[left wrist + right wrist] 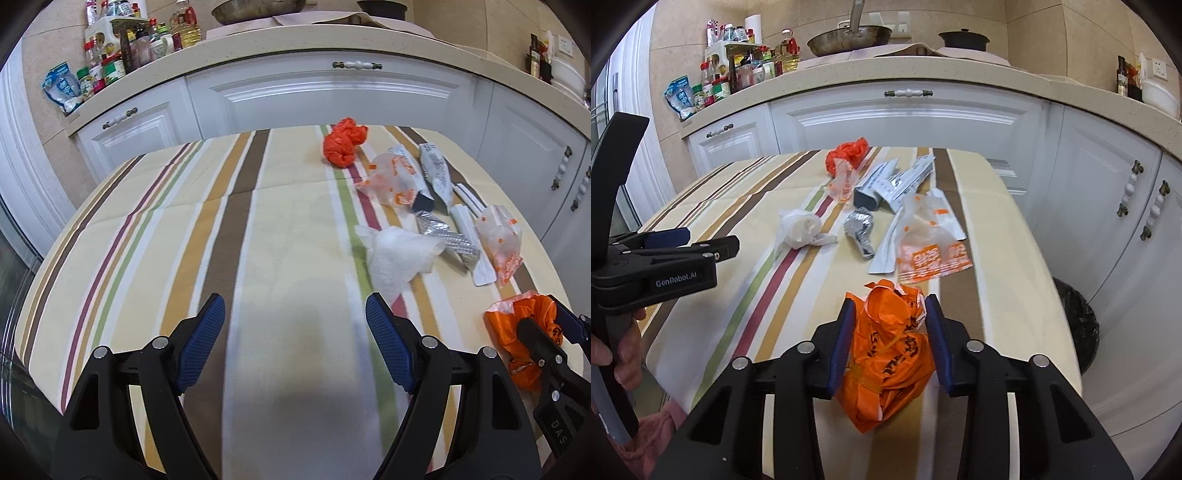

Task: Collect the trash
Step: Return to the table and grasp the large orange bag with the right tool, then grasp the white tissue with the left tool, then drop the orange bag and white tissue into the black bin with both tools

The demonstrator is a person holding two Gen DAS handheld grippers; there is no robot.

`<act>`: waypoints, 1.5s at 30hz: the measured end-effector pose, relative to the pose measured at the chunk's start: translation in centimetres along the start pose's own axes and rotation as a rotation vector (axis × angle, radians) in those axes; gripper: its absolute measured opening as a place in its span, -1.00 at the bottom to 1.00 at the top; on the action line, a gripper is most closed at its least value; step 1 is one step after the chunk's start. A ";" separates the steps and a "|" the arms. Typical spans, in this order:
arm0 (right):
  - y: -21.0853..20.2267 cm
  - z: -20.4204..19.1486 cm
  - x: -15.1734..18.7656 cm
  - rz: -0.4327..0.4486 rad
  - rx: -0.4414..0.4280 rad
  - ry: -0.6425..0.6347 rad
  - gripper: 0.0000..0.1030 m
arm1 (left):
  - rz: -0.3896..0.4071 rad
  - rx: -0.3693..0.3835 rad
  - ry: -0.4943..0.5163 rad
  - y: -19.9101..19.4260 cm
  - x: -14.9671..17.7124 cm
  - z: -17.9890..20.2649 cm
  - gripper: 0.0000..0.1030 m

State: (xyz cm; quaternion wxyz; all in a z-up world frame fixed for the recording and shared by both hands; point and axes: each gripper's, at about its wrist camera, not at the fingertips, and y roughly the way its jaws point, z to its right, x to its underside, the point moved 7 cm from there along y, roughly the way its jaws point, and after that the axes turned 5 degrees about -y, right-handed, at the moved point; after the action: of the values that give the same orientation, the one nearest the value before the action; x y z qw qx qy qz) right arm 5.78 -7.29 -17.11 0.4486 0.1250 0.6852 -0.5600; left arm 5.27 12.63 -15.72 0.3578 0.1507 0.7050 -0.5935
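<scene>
On the striped worktop (1015, 236) lie two orange crumpled bags, one white tissue wad (799, 227) and one foil wad (860, 229). The right claw (888, 325) is clenched on the near orange bag (886, 354), long axis running away from the camera. The left claw (295, 332) is released, empty. A bin (1078, 325) stands right of the worktop.

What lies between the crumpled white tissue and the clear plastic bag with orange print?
A crumpled silver foil wrapper lies between tissue and bag, shown in the right wrist view.
</scene>
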 end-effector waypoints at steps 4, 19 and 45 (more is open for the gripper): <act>-0.4 1.5 -0.2 0.012 0.032 0.016 -0.31 | 0.007 0.031 0.021 0.0 -0.3 1.9 0.49; -0.9 8.9 -1.1 0.041 0.127 0.114 -0.32 | 0.000 0.035 0.056 2.9 -2.3 6.6 0.59; -0.5 13.8 -1.1 0.036 0.176 0.169 -0.32 | 0.029 0.101 0.112 1.1 -2.9 7.6 -0.55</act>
State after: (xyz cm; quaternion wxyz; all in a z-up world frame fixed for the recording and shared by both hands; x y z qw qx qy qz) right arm 12.61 -19.24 -15.56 0.3865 0.2228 0.6663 -0.5975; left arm 10.49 6.32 -14.82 0.3182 0.2116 0.6908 -0.6138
